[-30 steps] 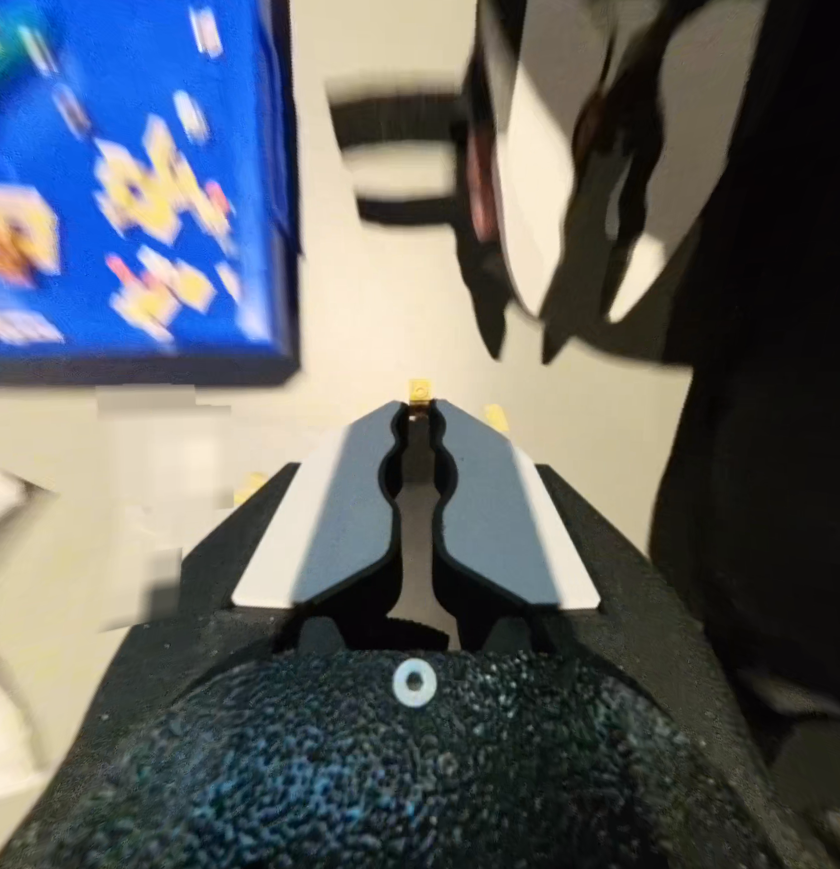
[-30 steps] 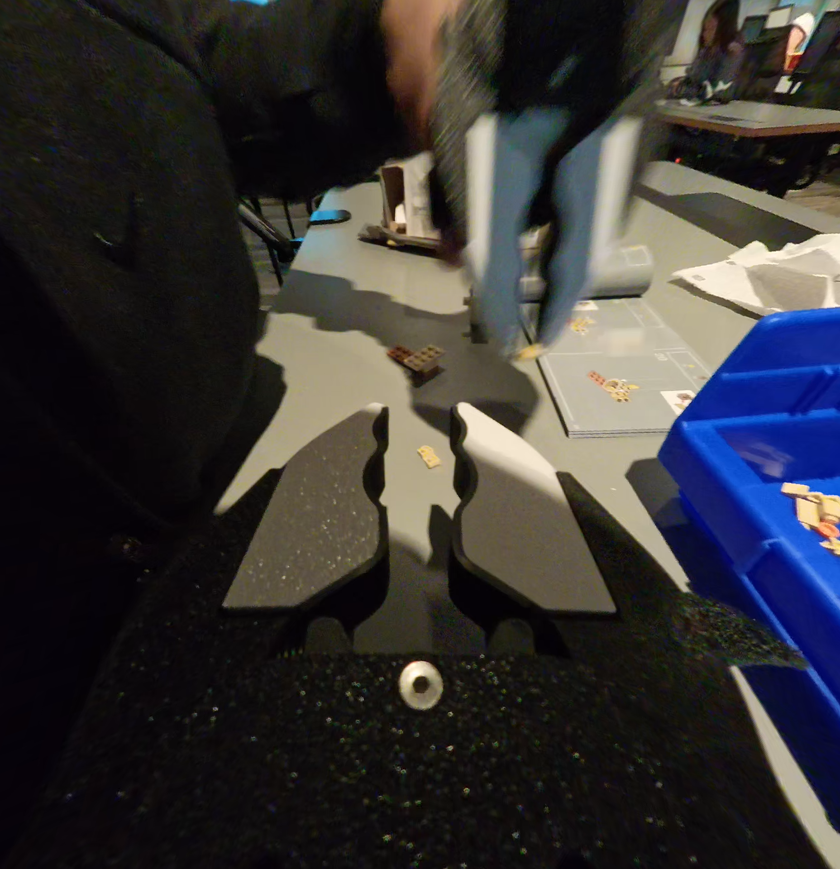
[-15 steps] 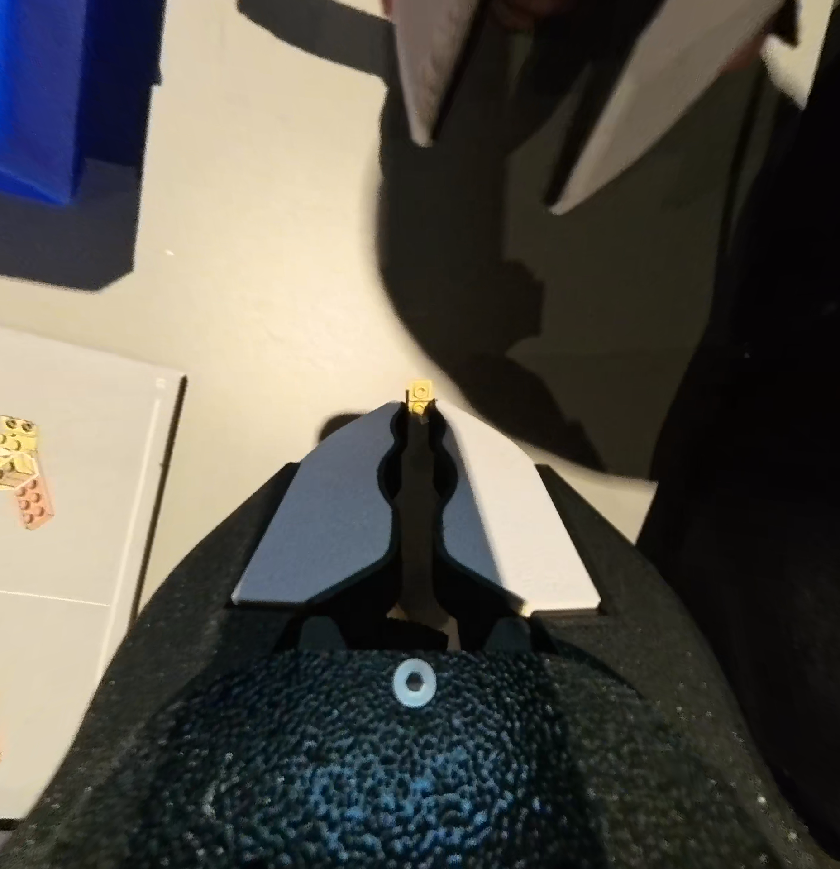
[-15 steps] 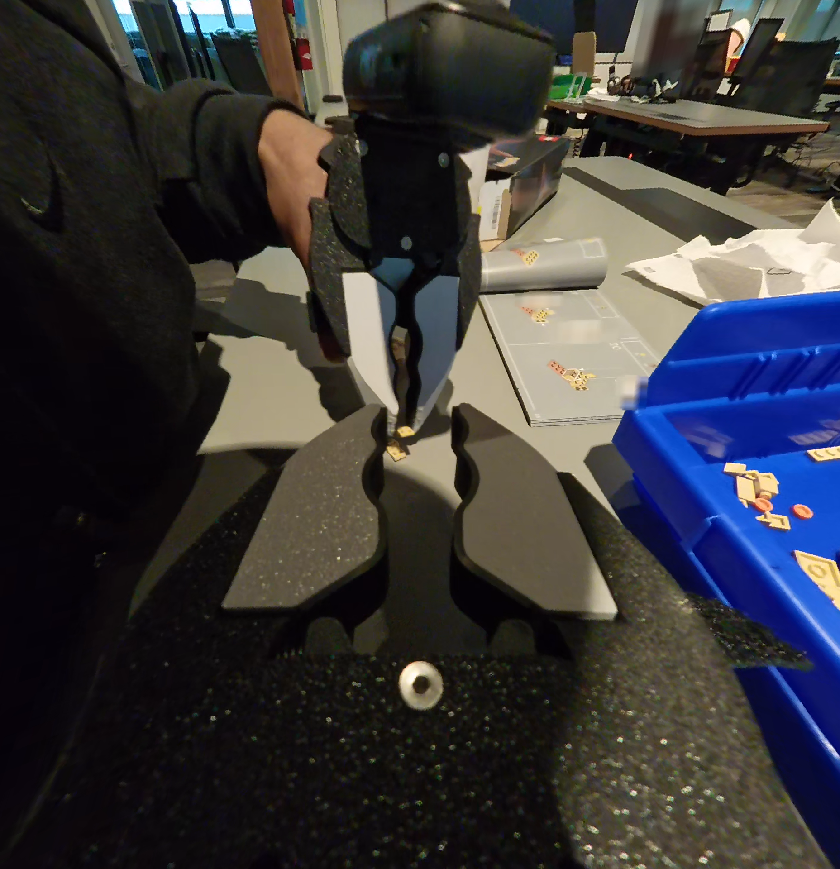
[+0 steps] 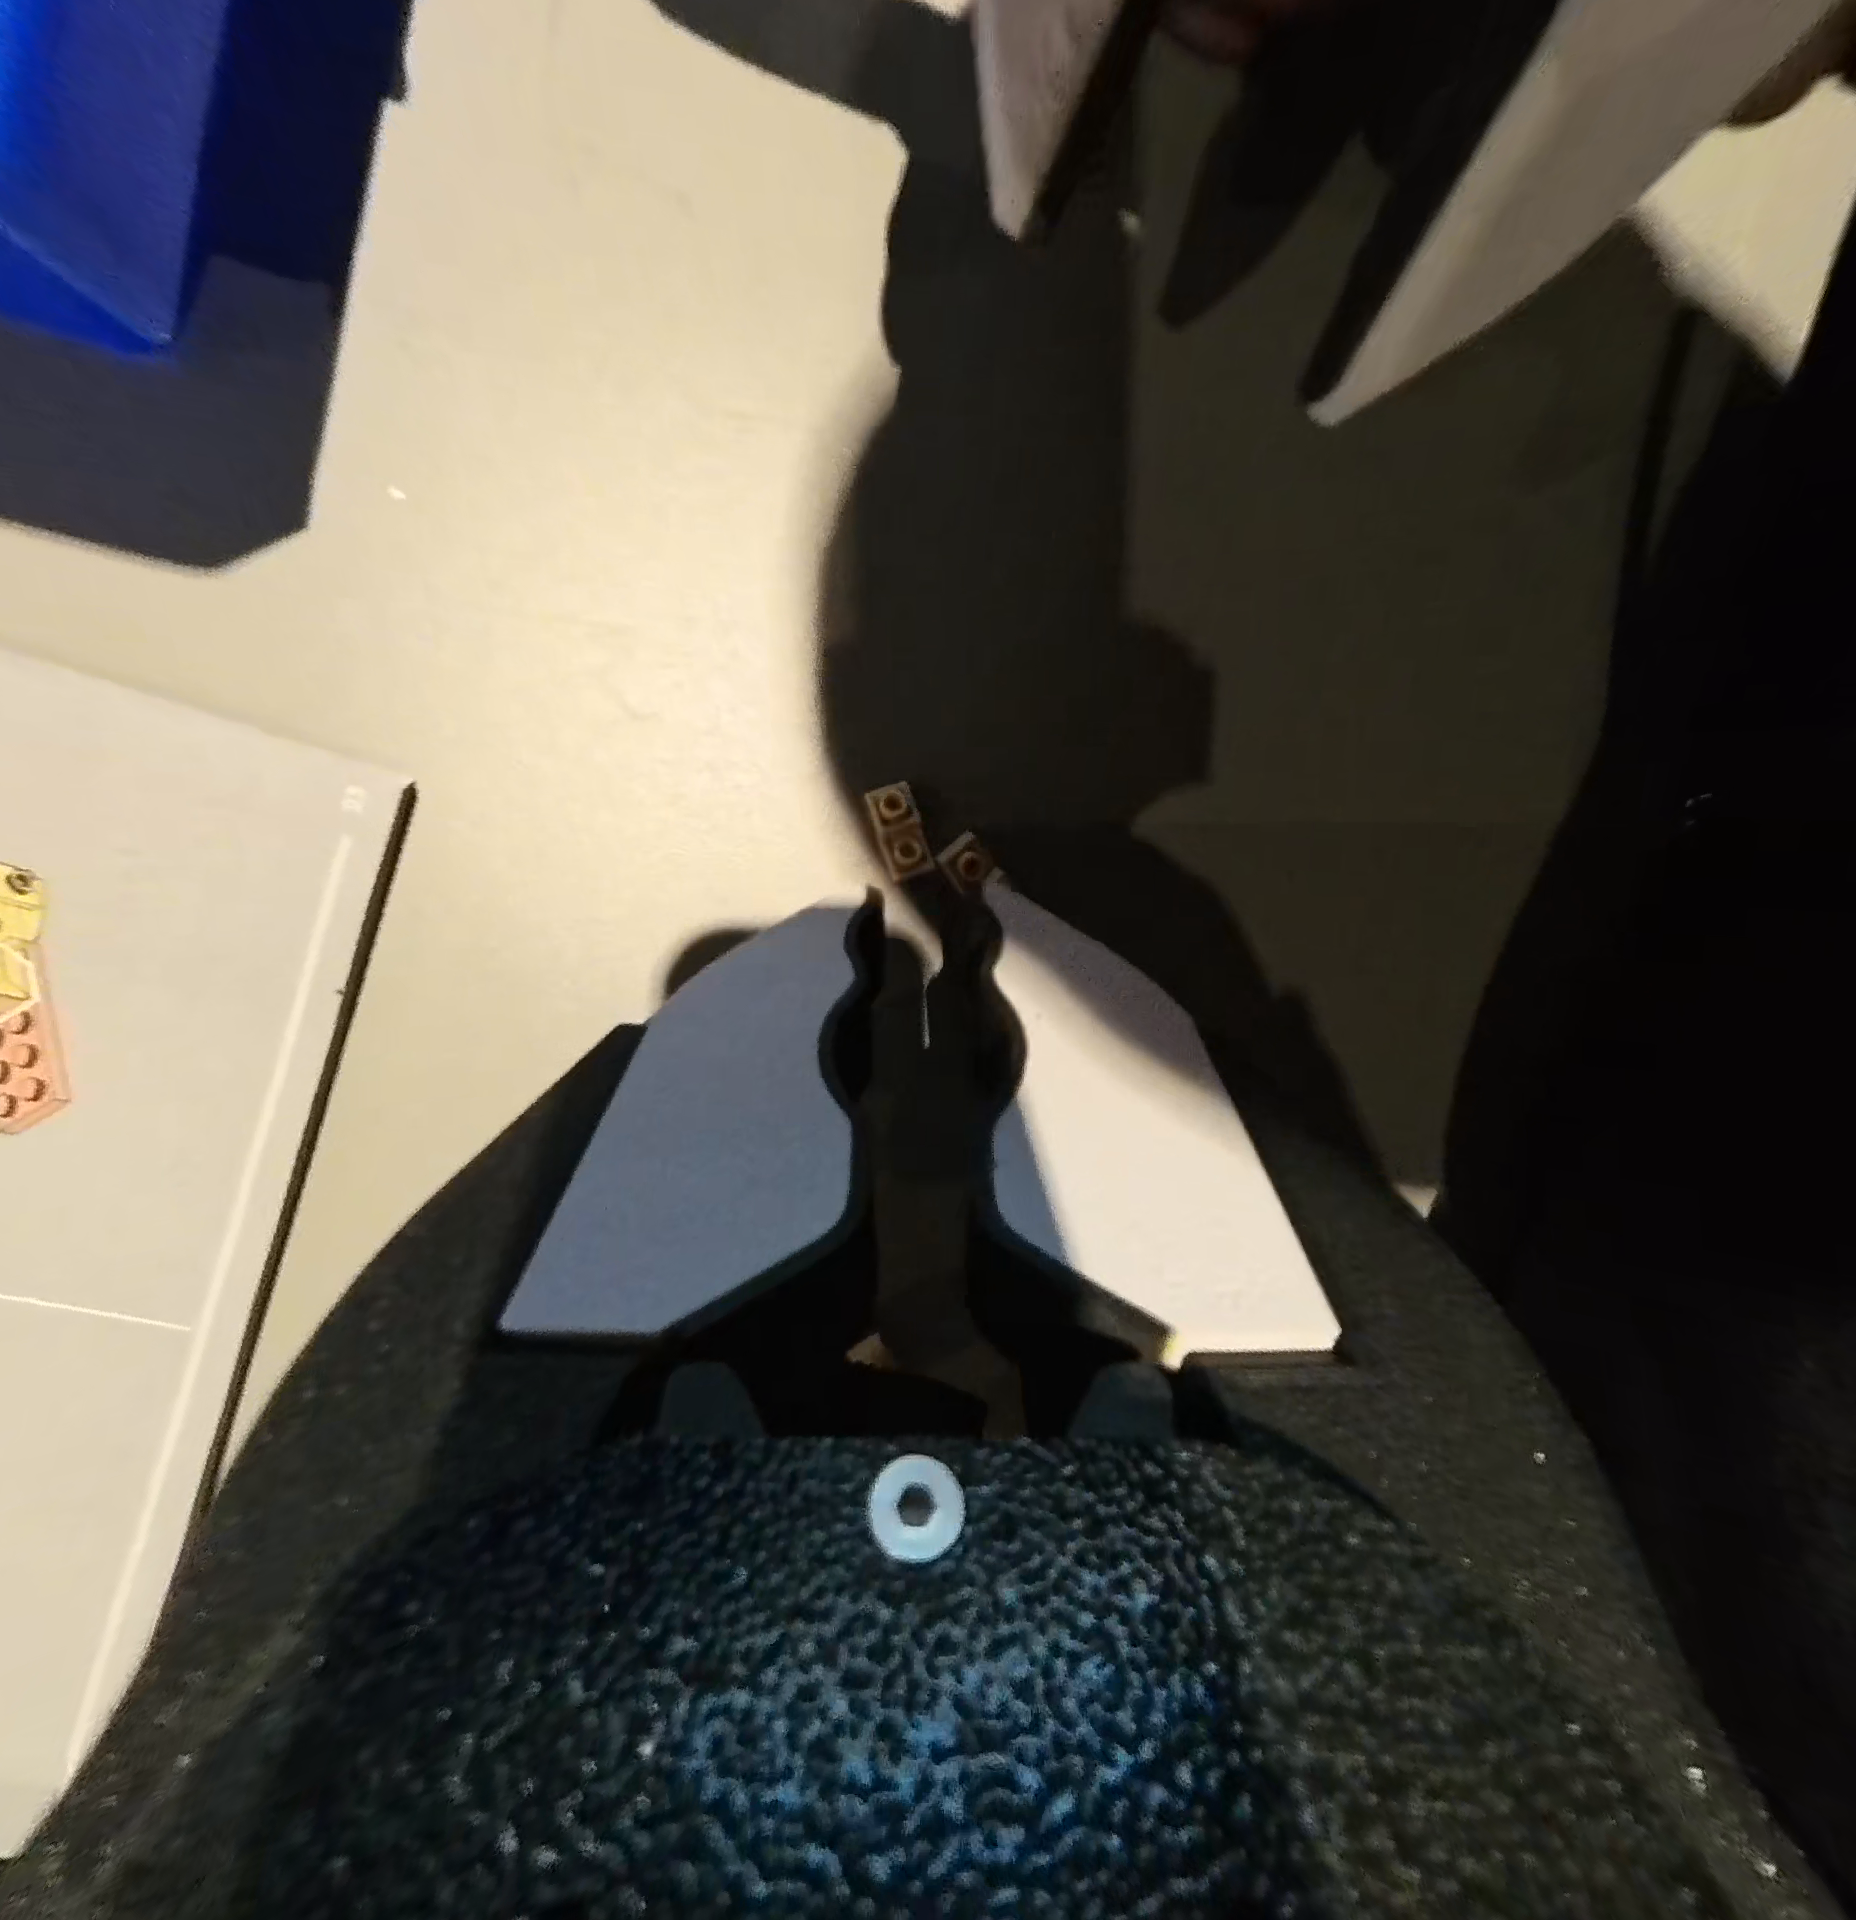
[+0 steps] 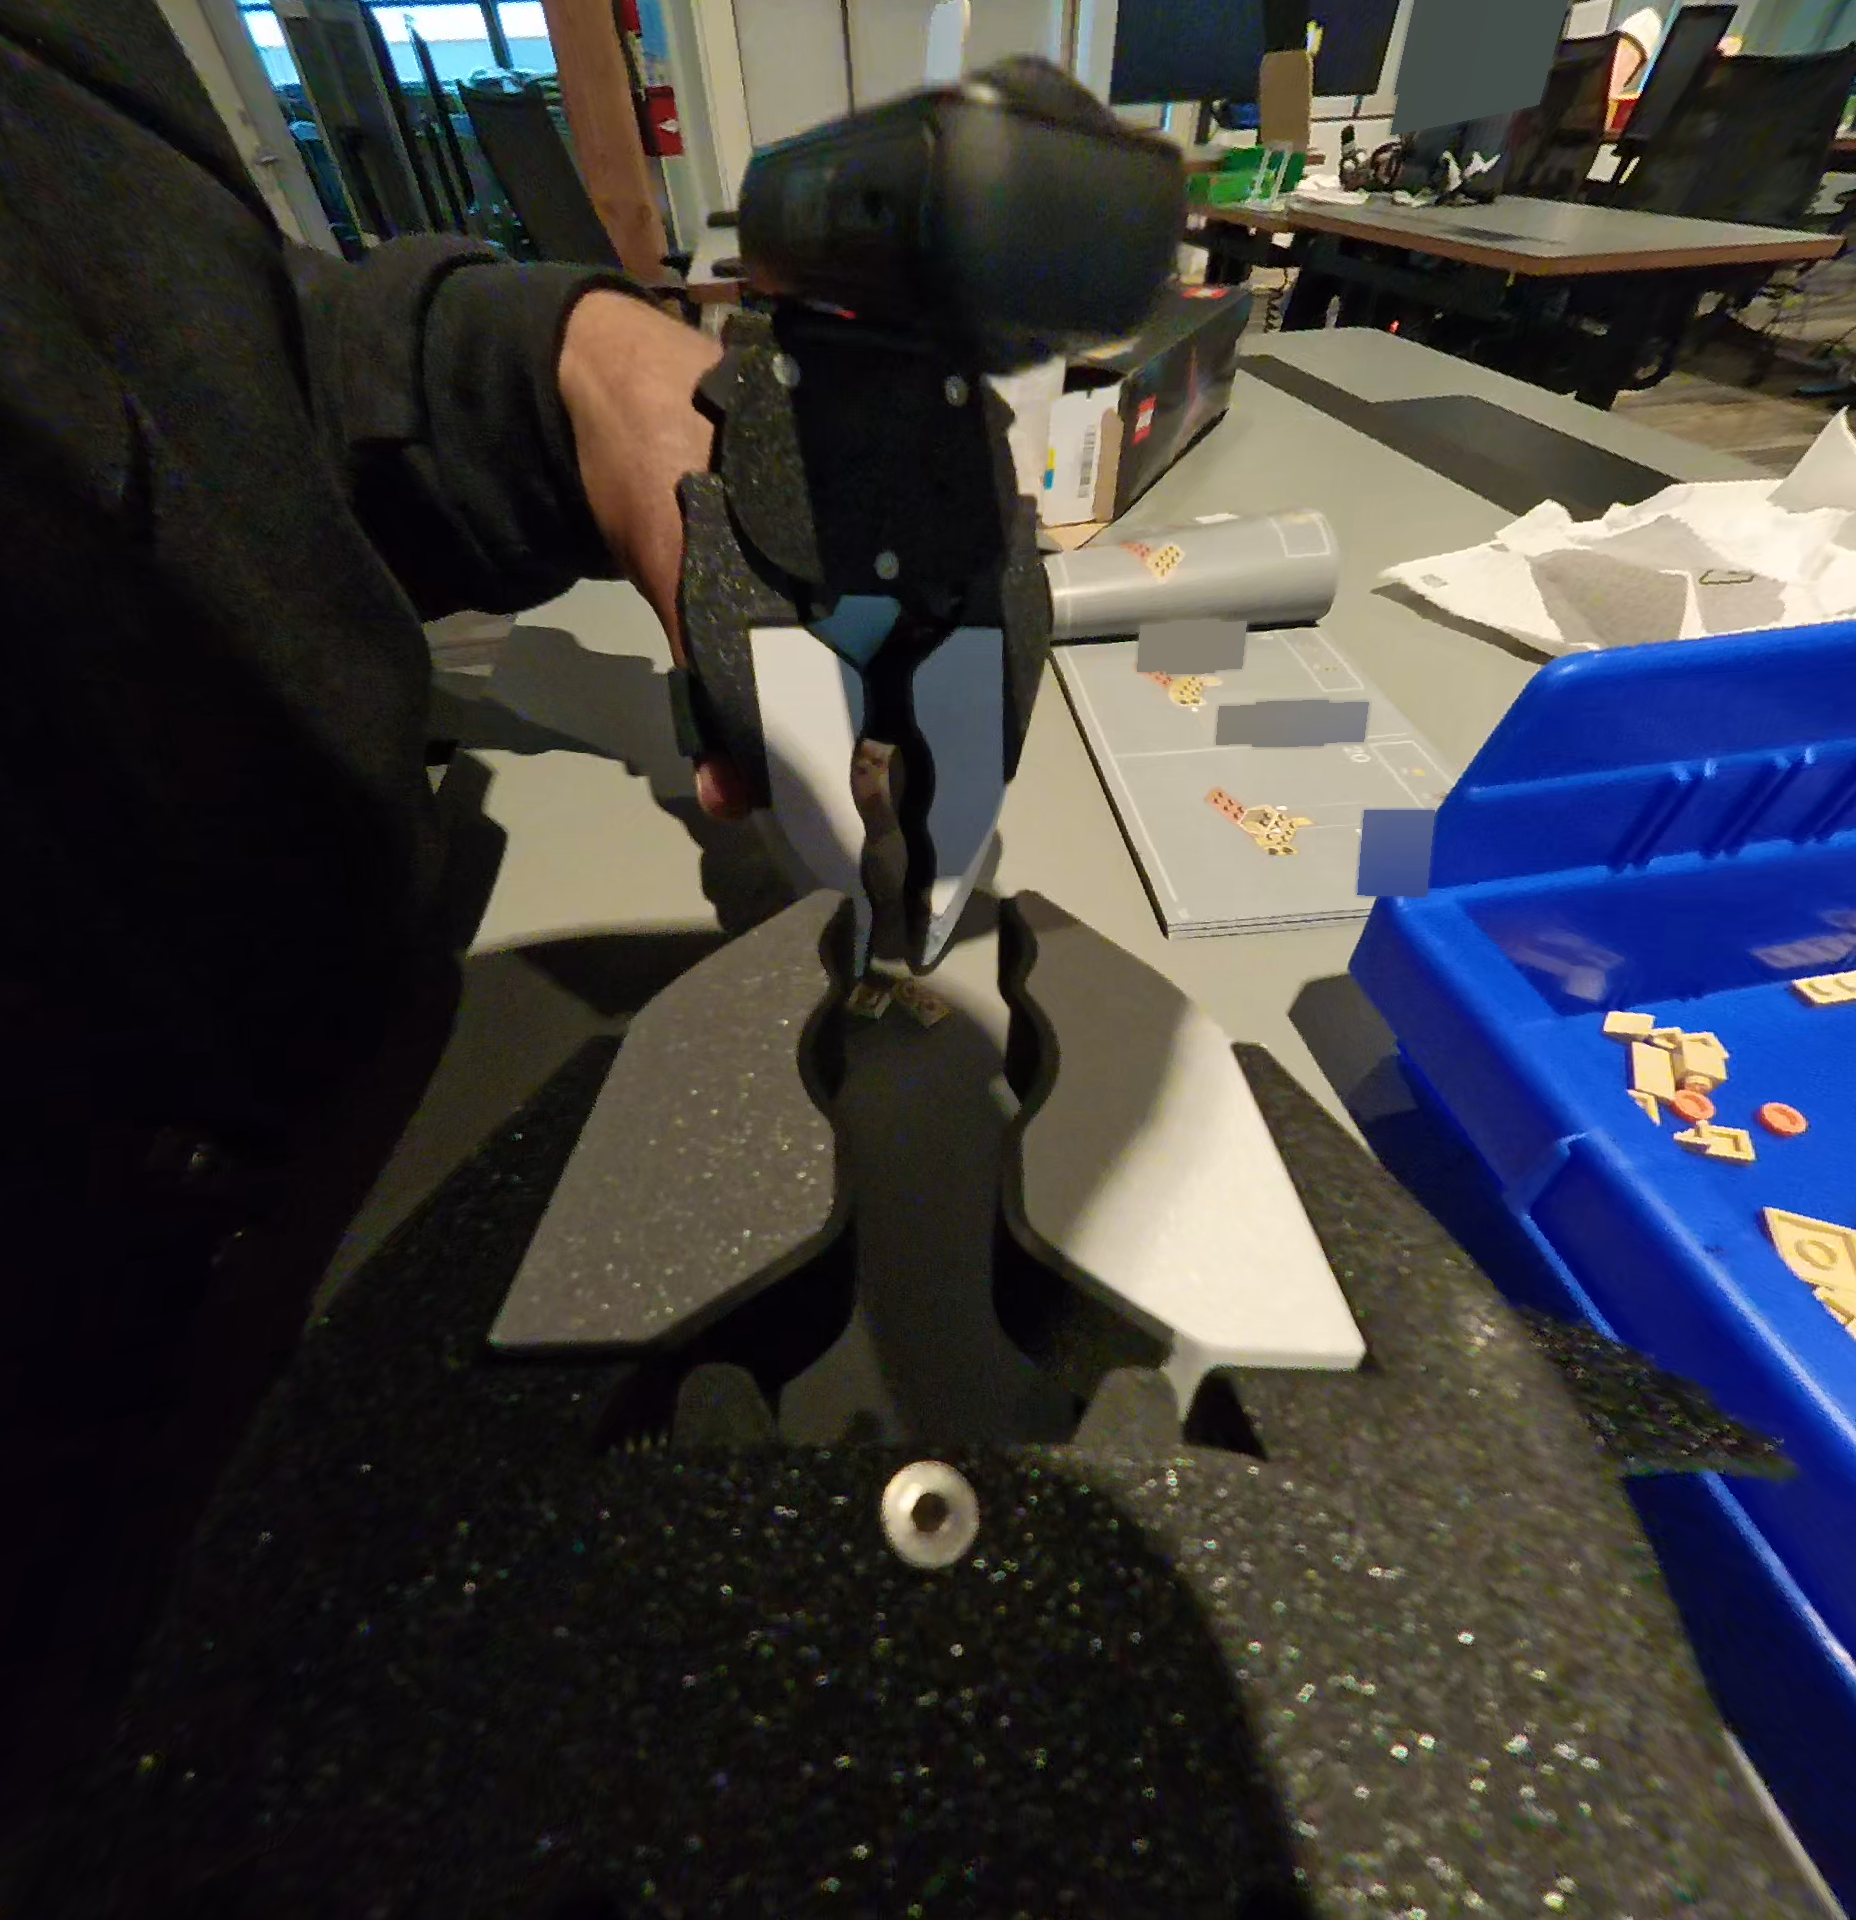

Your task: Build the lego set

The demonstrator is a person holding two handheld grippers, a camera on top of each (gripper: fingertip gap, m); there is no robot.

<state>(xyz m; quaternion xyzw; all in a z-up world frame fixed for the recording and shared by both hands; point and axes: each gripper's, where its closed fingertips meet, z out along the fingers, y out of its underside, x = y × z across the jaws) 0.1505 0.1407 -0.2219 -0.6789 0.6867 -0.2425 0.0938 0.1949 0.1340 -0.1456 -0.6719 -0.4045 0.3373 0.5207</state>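
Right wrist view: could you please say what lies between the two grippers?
Two small tan bricks on the grey table, seen in the right wrist view.

Left gripper (image 5: 929,914): rough, grainy black body; smooth matt pale finger plates.
Right gripper (image 6: 919,925): speckled, gritty black shell; smooth matt grey plates; shiny metal rivet (image 6: 929,1512).
Bin (image 6: 1526,997): glossy blue plastic.
Bricks (image 5: 924,844): small tan plastic pieces with studs.
Table (image 6: 591,862): smooth matt grey.
Booklet (image 6: 1256,790): flat printed paper.
Sleeve (image 6: 415,436): dark cloth.
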